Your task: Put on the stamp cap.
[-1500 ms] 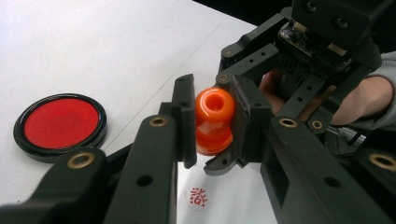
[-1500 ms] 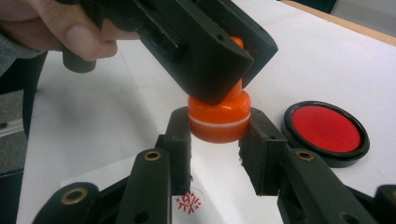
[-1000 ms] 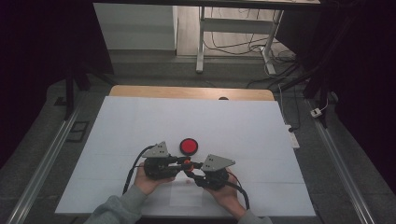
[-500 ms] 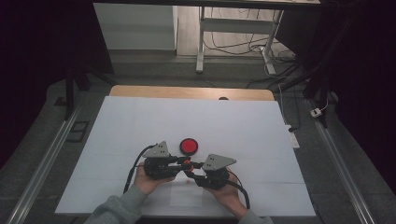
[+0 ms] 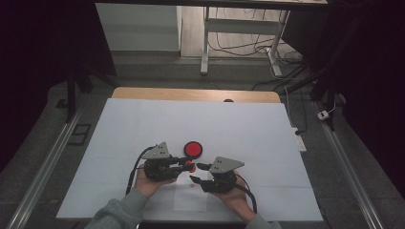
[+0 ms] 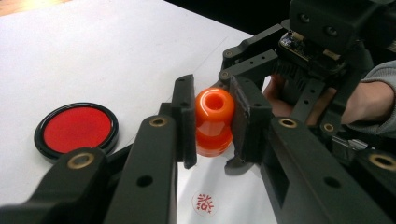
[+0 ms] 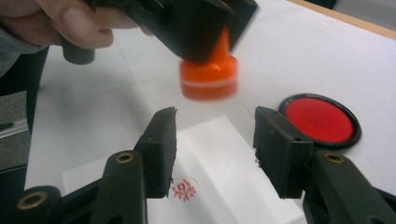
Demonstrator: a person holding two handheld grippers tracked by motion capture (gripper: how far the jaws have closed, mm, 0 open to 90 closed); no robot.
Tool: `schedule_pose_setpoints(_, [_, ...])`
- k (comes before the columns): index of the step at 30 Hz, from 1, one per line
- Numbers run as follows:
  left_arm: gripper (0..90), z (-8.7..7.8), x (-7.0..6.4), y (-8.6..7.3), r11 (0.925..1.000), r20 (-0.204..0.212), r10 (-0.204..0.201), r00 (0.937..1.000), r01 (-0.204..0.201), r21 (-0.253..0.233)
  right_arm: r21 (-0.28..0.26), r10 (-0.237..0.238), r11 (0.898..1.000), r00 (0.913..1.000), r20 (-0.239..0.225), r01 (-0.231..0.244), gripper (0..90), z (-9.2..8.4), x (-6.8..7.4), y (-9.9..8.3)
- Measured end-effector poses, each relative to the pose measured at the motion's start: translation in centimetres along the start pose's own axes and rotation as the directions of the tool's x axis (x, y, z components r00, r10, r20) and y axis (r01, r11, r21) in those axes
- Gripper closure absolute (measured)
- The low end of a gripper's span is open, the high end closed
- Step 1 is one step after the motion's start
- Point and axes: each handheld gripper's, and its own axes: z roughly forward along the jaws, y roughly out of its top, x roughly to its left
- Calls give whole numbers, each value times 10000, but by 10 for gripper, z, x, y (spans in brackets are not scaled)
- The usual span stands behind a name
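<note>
We clamp the orange stamp (image 6: 214, 122) in the left gripper (image 6: 212, 121) above the paper slip (image 7: 224, 186), while the right gripper (image 7: 215, 149), jaws just opening, holds nothing beside the red ink pad (image 7: 321, 120).

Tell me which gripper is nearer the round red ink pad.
Left. The left gripper sits just beneath the round red ink pad, holding the orange stamp; the right gripper lies farther below.
</note>
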Motion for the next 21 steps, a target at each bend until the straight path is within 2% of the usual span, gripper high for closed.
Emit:
schedule_pose_setpoints(6, [729, -1, 1, 0, 10000, -72, -17, 10000, 18, 45, 181, 57, 9998, 9983, 572, -68, 432, -17, -10, -9])
schedule_pose_setpoints(9, [729, -2, 1, 0, 10000, -116, 1, 9999, 0, 62, 97, 298, 9995, 9954, 911, -308, 428, -28, -17, -16])
schedule_pose_setpoints(13, [729, -3, 1, 1, 10000, -117, -1, 9999, 2, 73, 119, 460, 9988, 9888, 1420, -482, 426, -47, -26, -23])
schedule_pose_setpoints(21, [729, -5, 3, 1, 9999, -217, -24, 9998, 26, 108, 187, 784, 9963, 9780, 1934, -836, 421, -74, -40, -40])
